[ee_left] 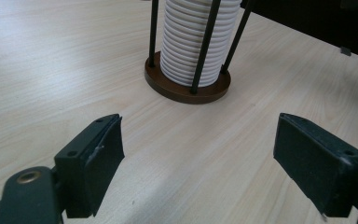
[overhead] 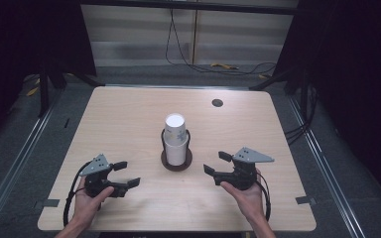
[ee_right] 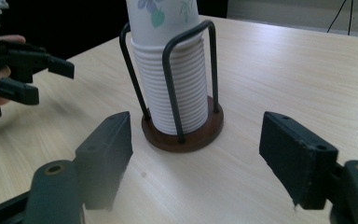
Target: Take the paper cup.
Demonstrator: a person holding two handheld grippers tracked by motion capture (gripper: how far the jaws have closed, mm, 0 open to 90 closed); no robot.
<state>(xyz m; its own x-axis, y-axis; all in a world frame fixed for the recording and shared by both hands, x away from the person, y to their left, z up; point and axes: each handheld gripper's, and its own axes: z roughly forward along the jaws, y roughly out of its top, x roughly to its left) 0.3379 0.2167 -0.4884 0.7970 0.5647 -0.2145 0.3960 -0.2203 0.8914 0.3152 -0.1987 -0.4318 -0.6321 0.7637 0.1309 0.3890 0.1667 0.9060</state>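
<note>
Nearest the camera in the high view, a person's two hands hold the grippers over the near part of the table [overhead: 129, 111], and between and just beyond them stands the stack of paper cups [overhead: 175, 139]. The stack stands upright, its long axis vertical, the cups nested mouth-down so that the closed white bottom of the top cup faces up; that top cup bears a leaf print. It sits in a cup holder [ee_right: 182, 133] with a round brown base and thin black wire uprights that arch around the stack. The left gripper [overhead: 124, 173] lies to the stack's left and nearer the person, its jaws spread wide with nothing between them, aimed at the holder's base. The right gripper [overhead: 216, 163] lies to the stack's right, also well apart from it, jaws released and empty, pointing toward the stack. Bare wood separates each gripper from the holder. Beyond the stack, toward the far right, a small dark round grommet [overhead: 217, 103] is set in the tabletop.
</note>
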